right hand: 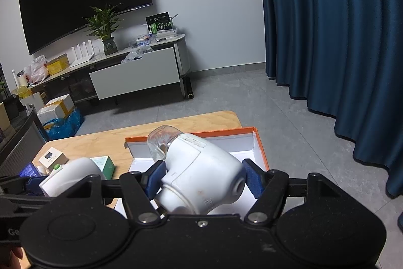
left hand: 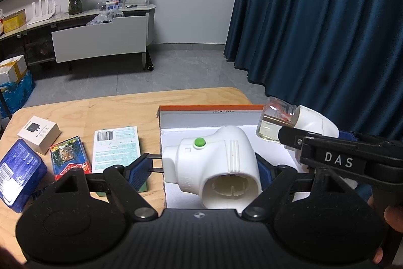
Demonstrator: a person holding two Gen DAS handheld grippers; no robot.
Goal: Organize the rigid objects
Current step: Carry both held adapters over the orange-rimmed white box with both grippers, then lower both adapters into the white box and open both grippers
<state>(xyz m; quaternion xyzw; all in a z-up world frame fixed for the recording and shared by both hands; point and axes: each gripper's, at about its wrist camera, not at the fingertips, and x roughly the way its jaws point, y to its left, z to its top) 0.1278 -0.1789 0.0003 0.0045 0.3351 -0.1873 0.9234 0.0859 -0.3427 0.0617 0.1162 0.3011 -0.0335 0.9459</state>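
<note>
My left gripper point(left hand: 204, 165) is shut on a white plug-in device with a green button point(left hand: 214, 158), its two metal prongs pointing left, held over the white inside of an open box with an orange rim point(left hand: 209, 108). My right gripper point(right hand: 201, 178) is shut on a second white device with a clear glass bottle of pale liquid at its front point(right hand: 199, 168). It also hovers over the box point(right hand: 259, 145). In the left wrist view the right gripper's device point(left hand: 292, 122) hangs at the box's right side. The left-held device shows at the left of the right wrist view point(right hand: 68, 173).
On the wooden table point(left hand: 121, 107) left of the box lie a white and green flat pack point(left hand: 114, 150), a red pack point(left hand: 69, 158), a small white box point(left hand: 39, 134) and a blue tin point(left hand: 20, 173). A dark blue curtain point(left hand: 327, 17) hangs right; a TV cabinet point(left hand: 100, 39) stands behind.
</note>
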